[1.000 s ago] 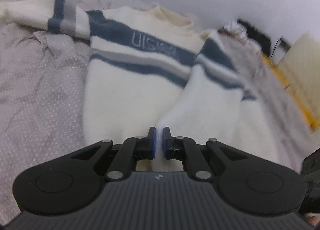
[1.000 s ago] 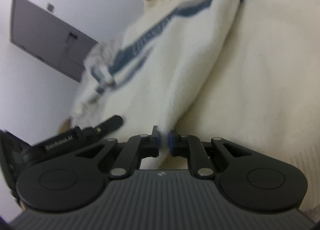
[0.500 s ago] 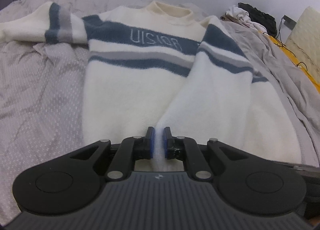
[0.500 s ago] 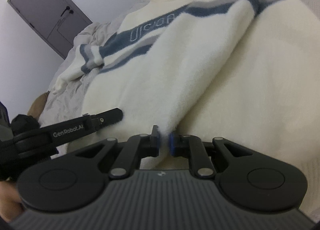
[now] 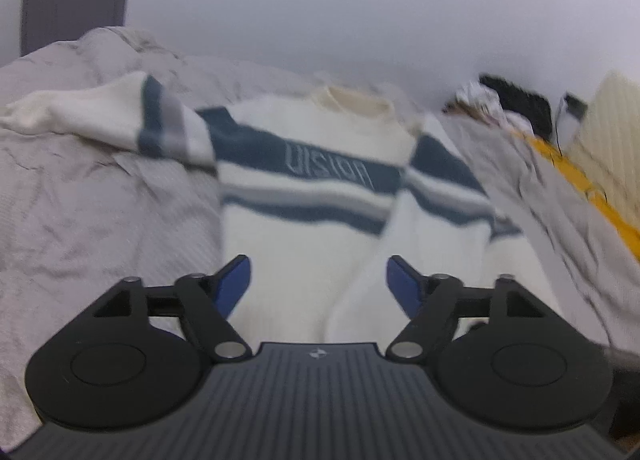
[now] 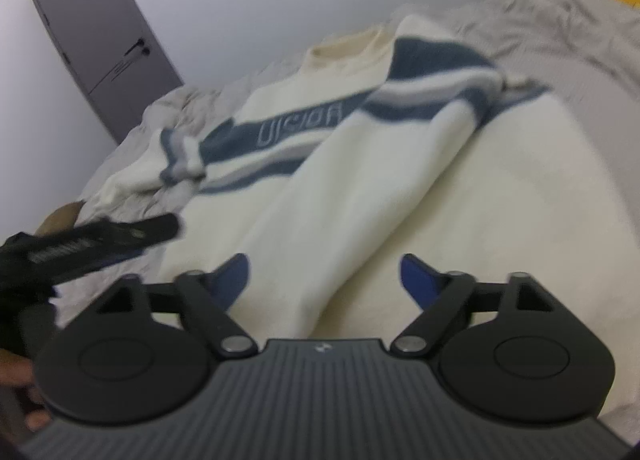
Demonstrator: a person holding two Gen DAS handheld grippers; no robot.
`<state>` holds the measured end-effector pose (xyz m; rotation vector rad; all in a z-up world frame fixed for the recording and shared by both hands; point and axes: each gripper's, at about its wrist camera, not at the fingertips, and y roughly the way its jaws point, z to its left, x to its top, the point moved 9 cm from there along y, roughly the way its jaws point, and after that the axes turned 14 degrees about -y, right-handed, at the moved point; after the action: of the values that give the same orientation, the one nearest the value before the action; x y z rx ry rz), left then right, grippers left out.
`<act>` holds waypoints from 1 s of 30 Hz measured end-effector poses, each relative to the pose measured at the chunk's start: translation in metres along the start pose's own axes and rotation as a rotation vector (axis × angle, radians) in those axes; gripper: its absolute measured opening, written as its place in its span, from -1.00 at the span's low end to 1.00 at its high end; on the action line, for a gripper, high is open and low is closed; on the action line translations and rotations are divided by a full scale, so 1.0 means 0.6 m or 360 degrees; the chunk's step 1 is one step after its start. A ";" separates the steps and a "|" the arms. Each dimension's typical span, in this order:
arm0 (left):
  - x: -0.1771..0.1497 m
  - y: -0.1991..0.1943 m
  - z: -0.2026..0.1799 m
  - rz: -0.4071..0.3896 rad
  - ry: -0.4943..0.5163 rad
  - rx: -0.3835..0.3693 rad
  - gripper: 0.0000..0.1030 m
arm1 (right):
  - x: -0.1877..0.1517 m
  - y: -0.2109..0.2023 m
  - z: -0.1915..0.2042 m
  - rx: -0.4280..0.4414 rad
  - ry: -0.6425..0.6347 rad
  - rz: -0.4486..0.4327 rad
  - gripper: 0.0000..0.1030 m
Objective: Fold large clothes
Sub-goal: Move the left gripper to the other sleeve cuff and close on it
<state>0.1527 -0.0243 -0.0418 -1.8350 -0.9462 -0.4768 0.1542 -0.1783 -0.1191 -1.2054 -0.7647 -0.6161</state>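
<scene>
1. Left wrist view: the left gripper (image 5: 318, 280) has its two blue-padded fingers spread wide apart and holds nothing. Directly ahead of it, on a bed covered with a grey sheet (image 5: 100, 200), lies a cream sweater (image 5: 304, 220) with dark blue and grey chest stripes. The sweater's long axis runs straight away from the gripper: the hem end is nearest the fingers, and the collar (image 5: 356, 102) points to the far wall. One sleeve, the folded sleeve (image 5: 424, 216), lies over the body and slants down toward the gripper, its lower end between the open fingers. The other sleeve, the spread sleeve (image 5: 120, 116), stretches out sideways at upper left. This picture is blurred, so whether the fingers touch the cloth cannot be told.

2. Right wrist view: the right gripper (image 6: 324, 282) is also wide open and empty. The sweater (image 6: 500, 200) fills the space ahead, its collar (image 6: 344, 46) pointing up and away. The folded sleeve (image 6: 352, 180) runs diagonally from the far shoulder down to just in front of the fingers. The left gripper (image 6: 100, 238) shows at the left edge, on the side of the spread sleeve (image 6: 160, 164), so by my judgement the left hand is nearer for folding that sleeve in.
</scene>
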 end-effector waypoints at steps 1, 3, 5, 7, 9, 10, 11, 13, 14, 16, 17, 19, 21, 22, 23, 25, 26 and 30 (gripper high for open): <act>0.011 -0.003 0.008 -0.0016 -0.0030 -0.0001 0.68 | 0.003 -0.001 -0.001 -0.0023 -0.0022 -0.0012 0.72; 0.032 -0.005 0.021 -0.0031 -0.0051 -0.0009 0.77 | 0.006 -0.002 0.001 -0.0041 -0.0066 -0.0023 0.72; 0.054 -0.001 0.038 -0.0047 -0.0040 0.0019 0.81 | 0.007 -0.004 0.003 -0.0055 -0.0093 -0.0035 0.72; 0.081 0.009 0.058 -0.0092 -0.0018 0.0064 0.86 | 0.006 -0.003 0.006 -0.0055 -0.0115 -0.0041 0.72; 0.112 0.033 0.086 -0.0144 -0.0034 0.0136 0.88 | 0.004 0.000 0.010 -0.0048 -0.0125 -0.0031 0.72; 0.125 0.048 0.102 -0.0147 -0.0054 0.0185 0.88 | 0.002 0.003 0.012 -0.0044 -0.0125 -0.0023 0.72; 0.137 0.065 0.121 -0.0142 -0.0088 0.0231 0.88 | 0.000 0.005 0.013 -0.0042 -0.0124 -0.0015 0.72; 0.157 0.095 0.159 -0.0135 -0.0184 0.0269 0.88 | -0.003 0.010 0.015 -0.0041 -0.0119 0.0005 0.72; 0.164 0.107 0.175 -0.0130 -0.0231 0.0273 0.88 | -0.005 0.013 0.016 -0.0042 -0.0115 0.0016 0.72; 0.180 0.130 0.208 -0.0145 -0.0314 0.0327 0.88 | -0.009 0.018 0.015 -0.0052 -0.0109 0.0033 0.72; 0.186 0.139 0.221 -0.0166 -0.0332 0.0358 0.88 | -0.010 0.020 0.013 -0.0057 -0.0103 0.0041 0.72; 0.196 0.156 0.249 -0.0185 -0.0381 0.0389 0.89 | -0.011 0.026 0.009 -0.0059 -0.0076 0.0053 0.72; 0.201 0.181 0.280 -0.0167 -0.0473 0.0374 0.89 | -0.012 0.031 0.006 -0.0062 -0.0039 0.0065 0.72; 0.202 0.193 0.297 -0.0154 -0.0534 0.0370 0.89 | -0.012 0.033 0.005 -0.0058 -0.0022 0.0069 0.72; 0.203 0.204 0.316 -0.0150 -0.0598 0.0376 0.89 | -0.012 0.036 0.005 -0.0050 -0.0007 0.0074 0.72; 0.200 0.222 0.351 -0.0173 -0.0727 0.0374 0.89 | -0.012 0.043 0.008 -0.0036 0.0005 0.0086 0.72; 0.200 0.228 0.367 -0.0196 -0.0792 0.0356 0.89 | -0.012 0.046 0.010 -0.0033 0.0004 0.0089 0.72; 0.218 0.239 0.402 -0.0335 -0.0959 0.0231 0.87 | -0.012 0.060 0.007 -0.0049 0.0011 0.0108 0.72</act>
<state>0.3250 0.2114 -0.1445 -1.7815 -1.5451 0.0376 0.1770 -0.1649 -0.1451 -1.2519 -0.7077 -0.5781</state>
